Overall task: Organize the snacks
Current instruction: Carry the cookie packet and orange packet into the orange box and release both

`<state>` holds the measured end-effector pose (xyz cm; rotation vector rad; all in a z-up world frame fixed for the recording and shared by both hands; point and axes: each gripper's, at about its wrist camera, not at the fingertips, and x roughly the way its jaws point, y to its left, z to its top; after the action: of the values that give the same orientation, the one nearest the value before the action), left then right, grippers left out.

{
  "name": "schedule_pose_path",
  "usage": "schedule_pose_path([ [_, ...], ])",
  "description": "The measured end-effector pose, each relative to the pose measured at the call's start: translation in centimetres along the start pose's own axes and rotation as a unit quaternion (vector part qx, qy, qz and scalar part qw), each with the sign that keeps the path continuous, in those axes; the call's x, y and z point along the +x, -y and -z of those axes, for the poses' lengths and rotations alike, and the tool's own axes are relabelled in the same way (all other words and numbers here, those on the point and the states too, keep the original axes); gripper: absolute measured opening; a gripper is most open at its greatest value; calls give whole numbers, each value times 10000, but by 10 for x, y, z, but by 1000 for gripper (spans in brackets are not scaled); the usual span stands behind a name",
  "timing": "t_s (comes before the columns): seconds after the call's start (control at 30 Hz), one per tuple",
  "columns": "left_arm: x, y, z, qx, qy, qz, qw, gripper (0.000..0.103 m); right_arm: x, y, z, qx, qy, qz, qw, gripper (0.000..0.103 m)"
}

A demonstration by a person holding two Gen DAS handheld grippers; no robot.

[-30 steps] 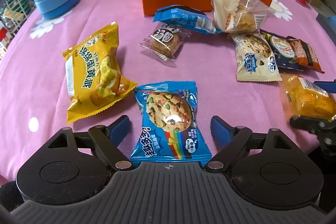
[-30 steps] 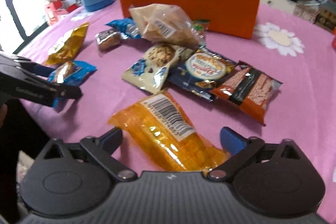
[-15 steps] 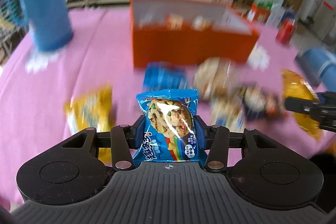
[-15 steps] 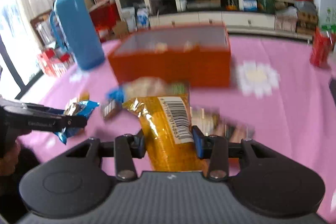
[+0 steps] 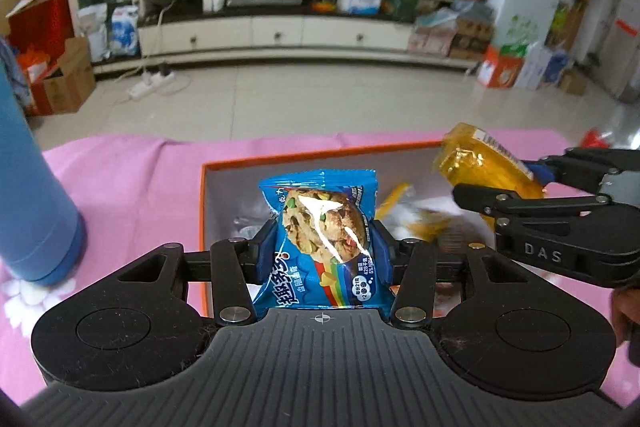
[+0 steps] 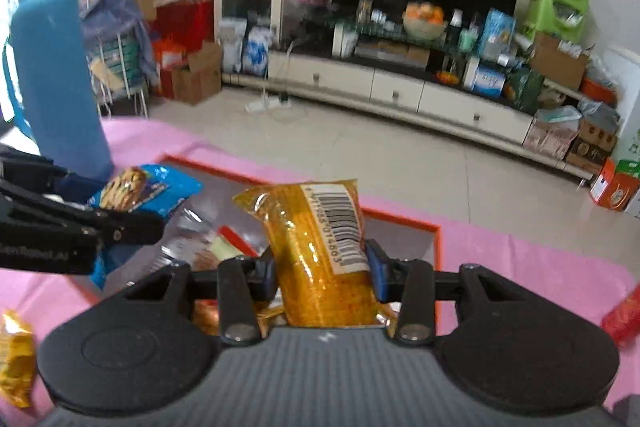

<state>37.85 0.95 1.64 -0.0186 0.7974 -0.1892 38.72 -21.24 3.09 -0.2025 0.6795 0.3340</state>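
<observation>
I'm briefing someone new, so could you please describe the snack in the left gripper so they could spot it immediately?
Find the orange box on the pink tablecloth. Above it, the left gripper pinches a blue cookie packet. It shows a chip-studded cookie and a rainbow stripe, unlike the translucent orange packet in the right gripper.

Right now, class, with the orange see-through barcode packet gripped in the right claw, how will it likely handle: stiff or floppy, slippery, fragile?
The orange see-through barcode packet stands upright above the right claw, so it is probably fairly stiff. Its glossy film looks slippery. The ridged contents may be brittle, so a hard squeeze could crack them.
</observation>
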Motion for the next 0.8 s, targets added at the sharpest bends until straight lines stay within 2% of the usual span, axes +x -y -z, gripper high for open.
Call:
schedule_pose_path([
  [0.13, 48, -12, 7, -5, -375, -238, 9990, 18, 45, 4, 11, -44, -472, -1, 9989, 43],
  [0.23, 59, 0, 16, 584, -252, -573, 9963, 19, 63, 5, 19, -93, -673, -20, 9977, 43],
  [0.33, 61, 12, 21, 933, -178, -779, 9924, 26, 62, 2, 22, -10, -675, -68, 9977, 52],
  [0.4, 52, 16, 22, 950, -88, -793, 9923, 31, 57, 4, 21, 156, -600, -235, 9978, 65],
  [0.47, 30, 20, 24, 886, 122, -722, 9934, 48, 35, 1, 19, 276, -363, -203, 9988, 70],
  [0.53, 4, 24, 30, 865, 383, -792, 9924, 58, 6, -1, 21, 450, -47, -177, 9988, 83],
  [0.57, -11, 28, 35, 867, 485, -808, 9918, 58, -11, -1, 24, 597, 74, -198, 9980, 93],
  [0.63, -38, 34, 43, 839, 612, -779, 9915, 58, -44, -4, 37, 851, 217, -238, 9959, 92],
  [0.8, -107, 51, 79, 713, 794, -725, 9916, 62, -120, -17, 86, 1433, 205, -178, 9893, 93],
])
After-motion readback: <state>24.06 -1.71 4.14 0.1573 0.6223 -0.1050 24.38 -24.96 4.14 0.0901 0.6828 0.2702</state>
